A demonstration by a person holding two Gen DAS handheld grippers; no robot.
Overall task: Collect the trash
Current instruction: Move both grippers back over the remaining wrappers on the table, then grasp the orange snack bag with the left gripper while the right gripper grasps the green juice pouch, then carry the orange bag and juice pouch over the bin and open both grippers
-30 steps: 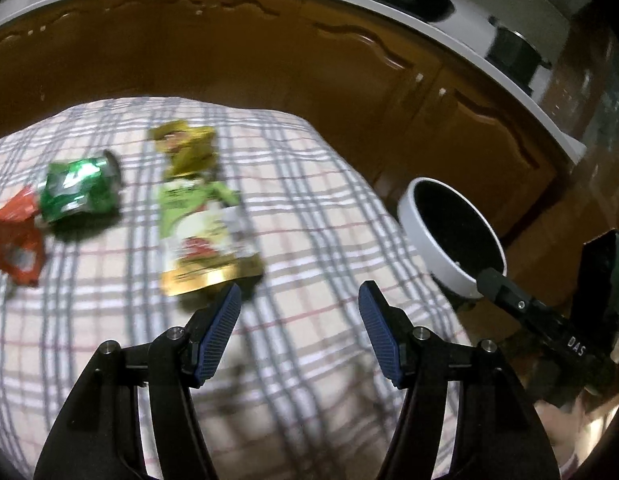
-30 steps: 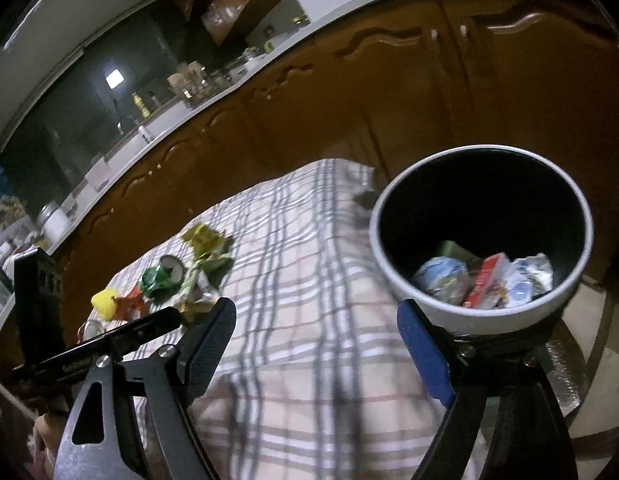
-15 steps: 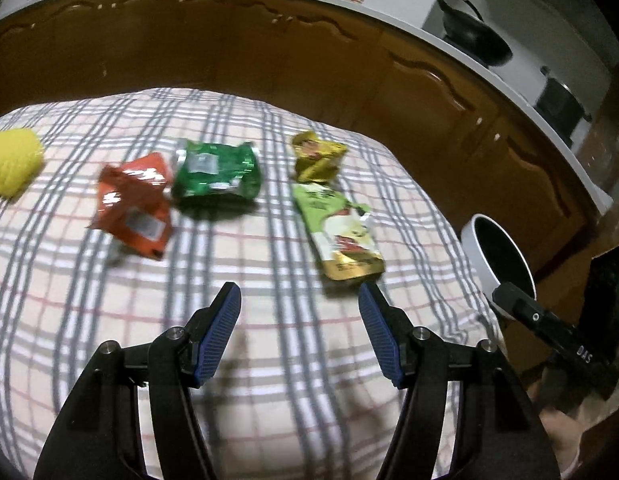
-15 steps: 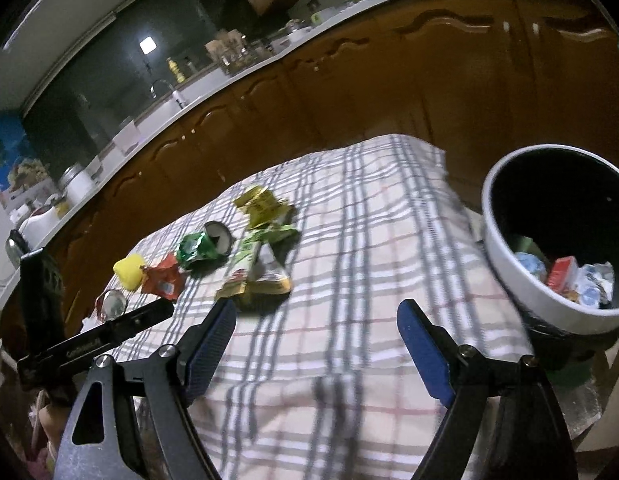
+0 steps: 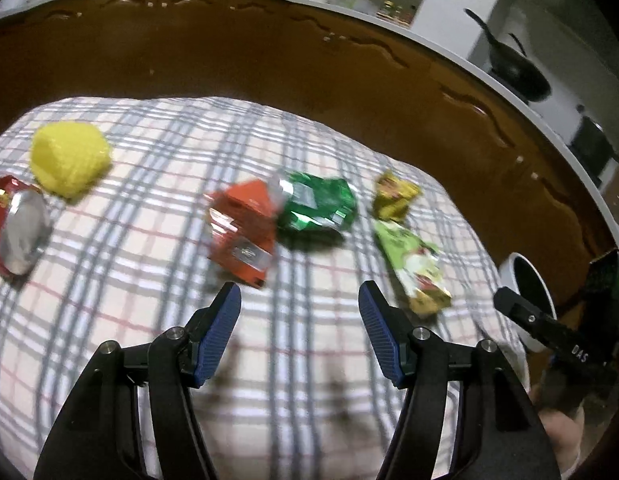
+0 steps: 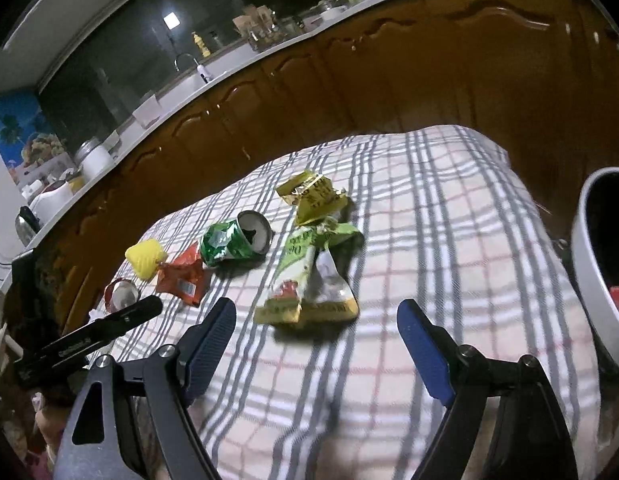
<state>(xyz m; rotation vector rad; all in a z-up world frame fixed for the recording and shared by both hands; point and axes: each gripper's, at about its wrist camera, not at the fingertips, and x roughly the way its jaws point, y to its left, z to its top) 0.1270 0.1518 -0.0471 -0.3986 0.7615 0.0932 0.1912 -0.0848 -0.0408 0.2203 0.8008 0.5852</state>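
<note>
Trash lies on a plaid-covered table (image 5: 309, 380). In the left wrist view I see a red wrapper (image 5: 243, 236), a crushed green can (image 5: 317, 208), a yellow wrapper (image 5: 393, 196), a green pouch (image 5: 413, 268), a yellow ball (image 5: 69, 158) and a red can (image 5: 13, 232). My left gripper (image 5: 299, 316) is open and empty, just short of the red wrapper. My right gripper (image 6: 315, 332) is open and empty, just short of the green pouch (image 6: 305, 280). The right wrist view also shows the green can (image 6: 229, 240), yellow wrapper (image 6: 313, 196) and red wrapper (image 6: 181, 276).
A white bin (image 6: 589, 272) with trash inside stands off the table's right edge; it also shows in the left wrist view (image 5: 509, 276). Brown kitchen cabinets (image 5: 269, 60) run behind the table. The other gripper's body (image 6: 85, 340) shows at left.
Both grippers have swung left, away from the bin and toward the trash on the table. More items have come into the left view, and the bin has slid toward the right edge.
</note>
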